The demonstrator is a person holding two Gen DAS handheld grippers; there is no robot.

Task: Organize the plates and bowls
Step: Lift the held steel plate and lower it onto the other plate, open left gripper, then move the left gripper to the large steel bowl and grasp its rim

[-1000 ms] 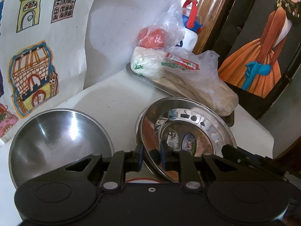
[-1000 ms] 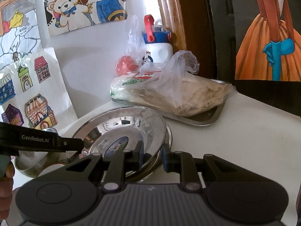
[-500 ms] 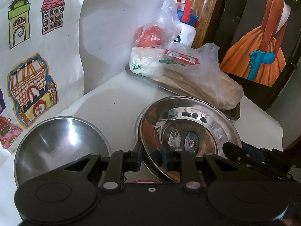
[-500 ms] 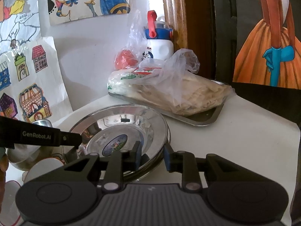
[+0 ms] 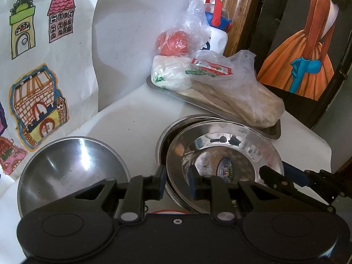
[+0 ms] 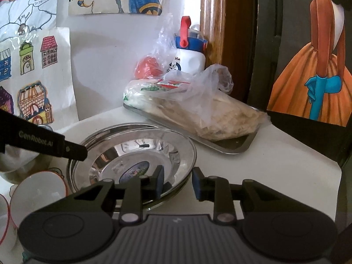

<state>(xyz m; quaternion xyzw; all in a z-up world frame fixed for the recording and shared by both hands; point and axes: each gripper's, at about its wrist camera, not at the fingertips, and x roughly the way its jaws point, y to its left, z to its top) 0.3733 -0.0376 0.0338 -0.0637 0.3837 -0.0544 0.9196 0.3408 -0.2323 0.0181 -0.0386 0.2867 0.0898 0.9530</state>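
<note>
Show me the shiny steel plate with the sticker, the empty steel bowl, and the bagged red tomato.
shiny steel plate [image 5: 248, 132], left wrist view, far rim.
empty steel bowl [image 5: 66, 165], left wrist view, inner wall.
bagged red tomato [image 5: 173, 43], left wrist view, middle.

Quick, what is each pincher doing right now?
Left gripper: straddles the top steel plate's rim; grip cannot be told.
Right gripper: opening, the plate's rim between its fingers, not pinched.
</note>
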